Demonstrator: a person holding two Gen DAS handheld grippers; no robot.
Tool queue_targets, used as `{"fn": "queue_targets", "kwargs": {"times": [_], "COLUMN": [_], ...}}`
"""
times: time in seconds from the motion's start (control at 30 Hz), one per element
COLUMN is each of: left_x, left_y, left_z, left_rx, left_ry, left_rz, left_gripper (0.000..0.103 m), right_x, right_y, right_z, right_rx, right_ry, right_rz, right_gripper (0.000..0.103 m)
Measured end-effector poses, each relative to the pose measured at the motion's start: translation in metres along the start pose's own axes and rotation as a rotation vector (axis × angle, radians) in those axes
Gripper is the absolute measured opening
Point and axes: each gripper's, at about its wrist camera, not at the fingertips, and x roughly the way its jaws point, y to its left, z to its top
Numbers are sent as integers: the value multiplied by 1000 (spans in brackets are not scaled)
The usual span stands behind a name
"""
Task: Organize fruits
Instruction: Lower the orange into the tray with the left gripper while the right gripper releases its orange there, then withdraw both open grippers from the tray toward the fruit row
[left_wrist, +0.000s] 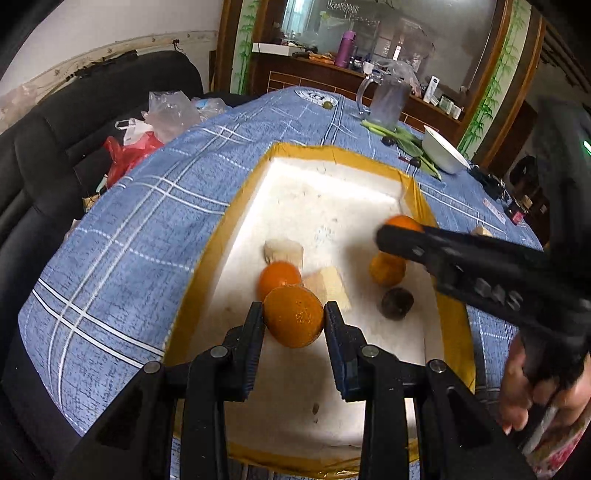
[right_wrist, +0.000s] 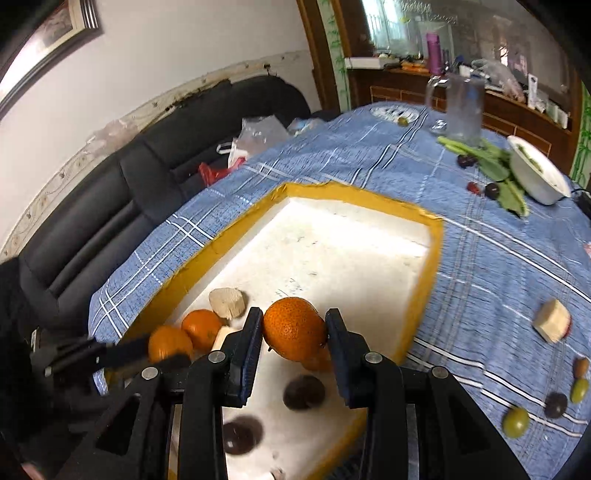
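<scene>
A white foam tray with a yellow taped rim (left_wrist: 236, 214) (right_wrist: 437, 254) lies on the blue checked tablecloth. My left gripper (left_wrist: 293, 314) is shut on an orange (left_wrist: 293, 317) just above the tray's near part. Behind it lie another orange (left_wrist: 279, 278), two beige fruit pieces (left_wrist: 283, 251), a yellowish orange (left_wrist: 387, 268) and a dark round fruit (left_wrist: 397, 302). My right gripper (right_wrist: 294, 325) is shut on a second orange (right_wrist: 293, 328) over the tray. It reaches in from the right (left_wrist: 397, 236) in the left wrist view. The left gripper (right_wrist: 162, 354) shows at lower left with its orange (right_wrist: 170, 343).
Loose on the cloth at right are an apple piece (right_wrist: 553, 320), green fruits (right_wrist: 516, 421) and a dark one (right_wrist: 556, 404). Farther back stand a glass jug (left_wrist: 388, 99), a white bowl (left_wrist: 445, 153) and greens. A black sofa (left_wrist: 55, 147) with plastic bags is on the left.
</scene>
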Motion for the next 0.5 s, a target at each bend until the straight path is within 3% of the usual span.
{"fn": "queue_targets", "kwargs": {"times": [0.3,0.5], "left_x": [1,-3], "left_y": [2,6], "left_z": [0,2], "left_rx": [-20,-56], "left_ry": [-2,-12], "left_rz": [-17,-23], "left_gripper": [33,49], "right_x": [27,20], "right_y": [6,6], "right_z": [6,7], "right_rx": [-12,-5], "right_ry": [58,36], "right_rz": [-27,-33], "right_gripper": [39,43]}}
